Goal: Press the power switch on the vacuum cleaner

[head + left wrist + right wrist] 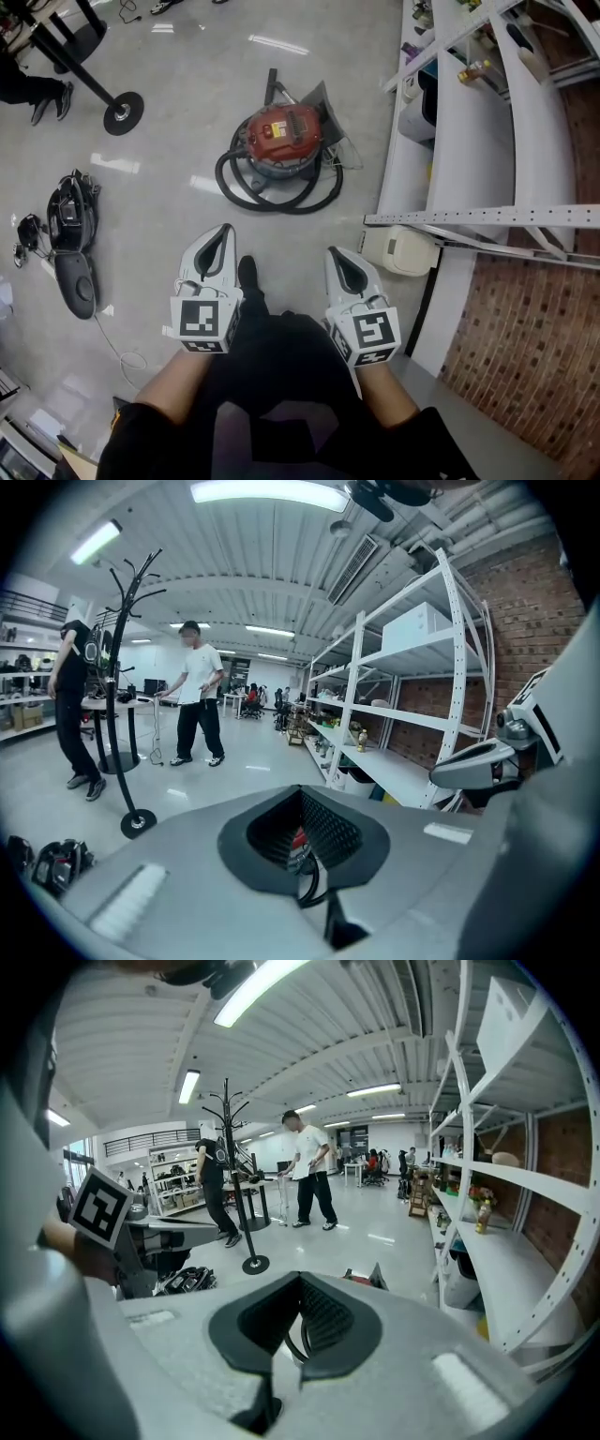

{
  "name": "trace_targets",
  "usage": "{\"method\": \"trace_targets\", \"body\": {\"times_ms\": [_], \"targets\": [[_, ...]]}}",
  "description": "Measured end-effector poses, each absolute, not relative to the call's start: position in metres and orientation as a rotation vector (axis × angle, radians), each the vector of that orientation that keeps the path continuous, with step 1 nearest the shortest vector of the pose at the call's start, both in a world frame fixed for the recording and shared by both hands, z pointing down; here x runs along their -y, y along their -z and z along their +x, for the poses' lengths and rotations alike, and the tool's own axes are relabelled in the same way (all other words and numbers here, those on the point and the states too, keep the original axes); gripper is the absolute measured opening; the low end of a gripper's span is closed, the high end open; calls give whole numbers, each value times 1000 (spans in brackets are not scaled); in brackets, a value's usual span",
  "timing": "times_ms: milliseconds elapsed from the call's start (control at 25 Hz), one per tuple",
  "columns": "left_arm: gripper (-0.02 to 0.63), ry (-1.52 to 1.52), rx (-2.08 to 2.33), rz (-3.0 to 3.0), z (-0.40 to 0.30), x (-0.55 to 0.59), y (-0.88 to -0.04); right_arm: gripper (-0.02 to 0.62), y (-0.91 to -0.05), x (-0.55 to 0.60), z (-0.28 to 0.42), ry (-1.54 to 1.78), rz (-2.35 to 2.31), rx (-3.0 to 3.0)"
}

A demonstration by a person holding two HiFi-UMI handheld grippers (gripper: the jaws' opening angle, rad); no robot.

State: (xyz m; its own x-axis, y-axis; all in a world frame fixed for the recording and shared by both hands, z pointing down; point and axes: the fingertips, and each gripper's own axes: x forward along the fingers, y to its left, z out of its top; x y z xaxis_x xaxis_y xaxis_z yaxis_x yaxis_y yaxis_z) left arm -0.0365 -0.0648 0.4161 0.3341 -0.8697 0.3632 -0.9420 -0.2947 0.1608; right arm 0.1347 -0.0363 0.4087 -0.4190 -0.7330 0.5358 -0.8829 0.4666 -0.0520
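A red vacuum cleaner (281,139) stands on the grey floor ahead of me, its black hose (246,192) coiled round its base. I cannot make out the power switch on its top. My left gripper (225,231) and right gripper (336,251) hang side by side short of it, both shut and holding nothing. In the left gripper view the left gripper (300,789) has its jaws closed, and a sliver of the red vacuum cleaner (298,838) shows through the gap behind the tips. The right gripper (300,1279) looks the same, with the vacuum's top (361,1279) just beyond it.
White metal shelving (469,122) and a brick wall (525,337) run along the right, with a white bin (398,251) at the shelf's foot. A coat stand base (123,112) and a black bag (73,234) lie to the left. Two people (309,1171) stand farther off.
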Motion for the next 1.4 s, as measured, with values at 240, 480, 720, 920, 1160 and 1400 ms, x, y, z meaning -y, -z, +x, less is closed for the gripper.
{"method": "trace_targets", "body": {"times_ms": [240,480,720,920,1160,1400], "targets": [[15,-279,1611,2317,-51,97,-405,-8,-404,70,112,-439,1342,2294],[15,-287,1661,2274,-70,105,-408,-8,-402,101,94,-412,1284,2325],[15,-276,1723,2211,-85,121,-418,-8,-416,140,77,-386,1192,2352],[15,-278,1742,2157,-84,152,-430,-8,-438,178,69,-410,1112,2358],[15,-332,1694,2133,-59,211,-465,-8,-483,235,74,-492,1068,2313],[15,-407,1668,2089,-50,273,-513,-8,-543,294,78,-568,1036,2242]]}}
